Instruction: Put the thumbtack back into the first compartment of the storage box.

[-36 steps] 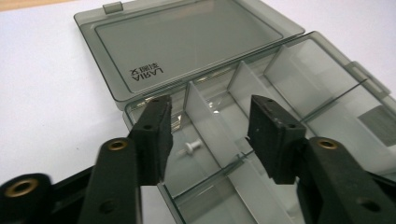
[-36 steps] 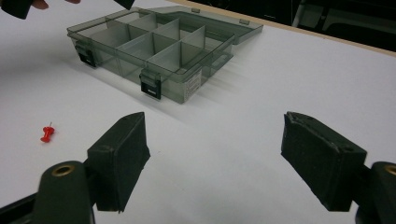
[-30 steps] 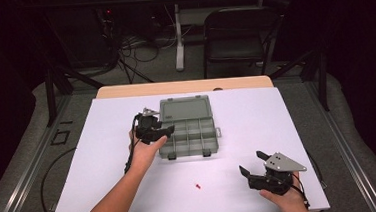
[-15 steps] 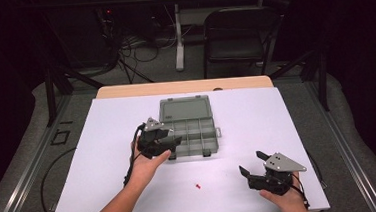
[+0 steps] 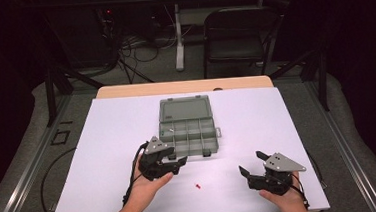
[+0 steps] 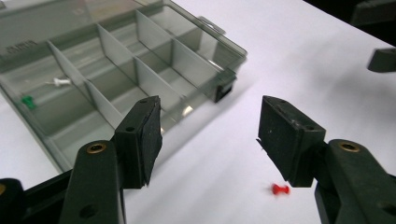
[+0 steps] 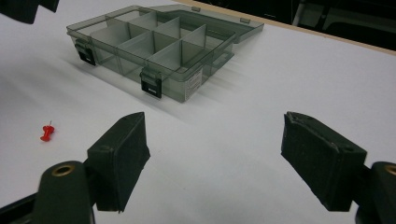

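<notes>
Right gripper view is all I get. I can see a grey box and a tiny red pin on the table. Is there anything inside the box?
Observer: Yes. In the left gripper view, a white pushpin and a green pushpin lie close together near one end of the box.
Operator: Is the other gripper holding a pin?
Observer: No. The left gripper has just been opening its jaws and nothing is between them. The red pushpin lies on the table just ahead of it.
</notes>
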Demonstrator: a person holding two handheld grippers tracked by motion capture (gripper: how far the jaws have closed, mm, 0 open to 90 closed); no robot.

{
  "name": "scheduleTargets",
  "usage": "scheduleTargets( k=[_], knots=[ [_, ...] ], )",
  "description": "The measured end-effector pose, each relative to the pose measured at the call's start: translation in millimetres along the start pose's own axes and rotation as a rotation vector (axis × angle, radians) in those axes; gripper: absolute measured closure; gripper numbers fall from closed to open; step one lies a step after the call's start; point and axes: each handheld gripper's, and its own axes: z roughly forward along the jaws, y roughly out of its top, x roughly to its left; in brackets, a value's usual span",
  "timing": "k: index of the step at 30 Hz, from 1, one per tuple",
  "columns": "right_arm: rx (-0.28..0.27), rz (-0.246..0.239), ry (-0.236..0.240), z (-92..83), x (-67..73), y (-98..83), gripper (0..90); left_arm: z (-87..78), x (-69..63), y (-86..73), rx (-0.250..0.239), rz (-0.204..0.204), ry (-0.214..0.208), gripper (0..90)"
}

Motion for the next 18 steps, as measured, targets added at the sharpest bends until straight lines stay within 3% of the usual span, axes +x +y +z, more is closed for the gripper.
scheduleTargets(
  k=[13,18],
  knots=[
    [-0.001,0.002,-0.002,-0.3,-0.3,-0.2,22.1,-1.6,-20.4,-24.6,0.007,0.019,-0.033,40.5],
    [-0.002,0.0,-0.003,-0.8,-0.3,0.1,22.1,5.8,-25.7,-34.2,0.029,0.001,-0.058,40.9]
  ],
)
